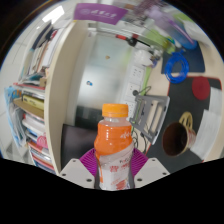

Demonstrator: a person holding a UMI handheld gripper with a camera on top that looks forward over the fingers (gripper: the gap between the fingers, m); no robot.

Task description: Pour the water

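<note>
Bottle (113,145) of orange drink sits upright between the two fingers of the claw (113,172), filling the gap there. Its orange cap is on, the liquid reaches up into the neck, and a white and pink label wraps the lower body. Both purple pads (88,163) lie against the sides of the bottle, one at either flank, so the claw appears closed on it and holding it. The bottom of the bottle is hidden low between the fingers, and what it rests on, if anything, cannot be told.

Beyond the bottle and to the left of the claw stands a bookshelf (40,110) packed with colourful books and papers on several levels, its white side panel facing the bottle. Straight ahead, behind the bottle, is a pale wall (100,85) with a small dark fitting on it that is too small to make out. High above the claw a purple box (100,14) with white lettering sits at the top of the scene.

To the right of the claw and farther off, a dark surface (195,105) carries a blue ring-shaped thing (177,68), and near it there is a brown panel with a round black hole (172,134). A grey metal stand or bracket (150,108) shows just right of the bottle's shoulder, apart from it.
</note>
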